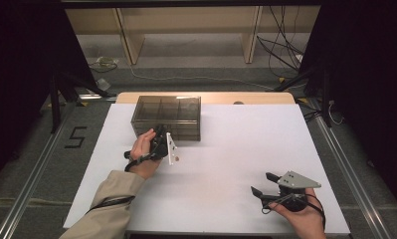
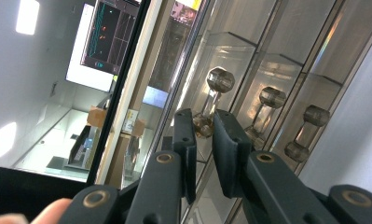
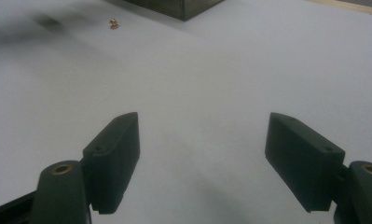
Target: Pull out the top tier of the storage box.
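the left gripper [image 2: 203, 140], rolled sideways at centre frame, pinches a drawer knob [image 2: 211, 100] on the clear box [image 1: 167, 117]. the right gripper [image 1: 264, 185] rests low at lower right, jaws wide.

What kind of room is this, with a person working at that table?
Probably a recording lab or workshop: a white table with a smoky drawer box, loose cables on the floor, and a handheld left gripper at a drawer knob.

floor: grey [image 1: 32, 164] | shelving: pale wood [image 1: 186, 30] | cables [image 1: 280, 50] | sides: dark
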The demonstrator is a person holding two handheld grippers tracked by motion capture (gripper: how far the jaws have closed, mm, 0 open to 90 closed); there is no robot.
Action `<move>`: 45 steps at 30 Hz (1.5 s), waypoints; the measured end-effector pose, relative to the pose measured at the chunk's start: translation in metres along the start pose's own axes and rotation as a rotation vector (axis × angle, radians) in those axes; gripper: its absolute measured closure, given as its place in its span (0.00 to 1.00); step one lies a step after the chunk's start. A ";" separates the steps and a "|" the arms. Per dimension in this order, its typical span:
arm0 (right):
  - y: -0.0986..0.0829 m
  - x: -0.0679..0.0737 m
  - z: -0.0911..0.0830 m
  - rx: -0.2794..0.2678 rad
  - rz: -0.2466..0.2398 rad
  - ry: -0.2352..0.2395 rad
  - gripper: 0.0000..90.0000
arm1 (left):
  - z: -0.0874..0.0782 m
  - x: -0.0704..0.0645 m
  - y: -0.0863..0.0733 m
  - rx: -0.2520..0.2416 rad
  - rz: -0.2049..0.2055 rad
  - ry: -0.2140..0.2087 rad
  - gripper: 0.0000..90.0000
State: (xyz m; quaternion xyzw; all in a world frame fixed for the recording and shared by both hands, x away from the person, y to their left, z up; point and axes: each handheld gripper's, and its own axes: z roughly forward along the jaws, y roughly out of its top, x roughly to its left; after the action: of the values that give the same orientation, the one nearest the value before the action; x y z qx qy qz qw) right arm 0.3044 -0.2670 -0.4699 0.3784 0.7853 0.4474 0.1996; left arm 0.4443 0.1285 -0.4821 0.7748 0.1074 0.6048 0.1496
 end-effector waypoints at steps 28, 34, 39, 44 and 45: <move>0.000 0.000 0.000 0.000 0.000 -0.002 0.30 | -0.007 -0.002 0.000 -0.005 0.002 0.004 0.88; 0.000 0.000 0.000 0.001 0.000 -0.003 0.30 | -0.009 -0.003 0.000 -0.002 0.007 0.003 0.88; 0.000 0.000 0.000 0.000 0.000 -0.002 0.30 | -0.010 -0.003 -0.001 -0.007 0.003 0.003 0.88; 0.000 0.000 0.000 0.003 -0.001 -0.004 0.30 | -0.012 -0.004 -0.001 -0.003 0.008 0.007 0.88; 0.000 0.000 0.000 0.003 -0.001 -0.003 0.30 | -0.012 -0.004 -0.001 -0.004 0.006 0.007 0.88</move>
State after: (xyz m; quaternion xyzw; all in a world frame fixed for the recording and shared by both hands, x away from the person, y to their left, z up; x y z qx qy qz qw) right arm 0.3042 -0.2668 -0.4698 0.3790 0.7859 0.4455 0.2008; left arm 0.4318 0.1289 -0.4832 0.7727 0.1043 0.6083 0.1487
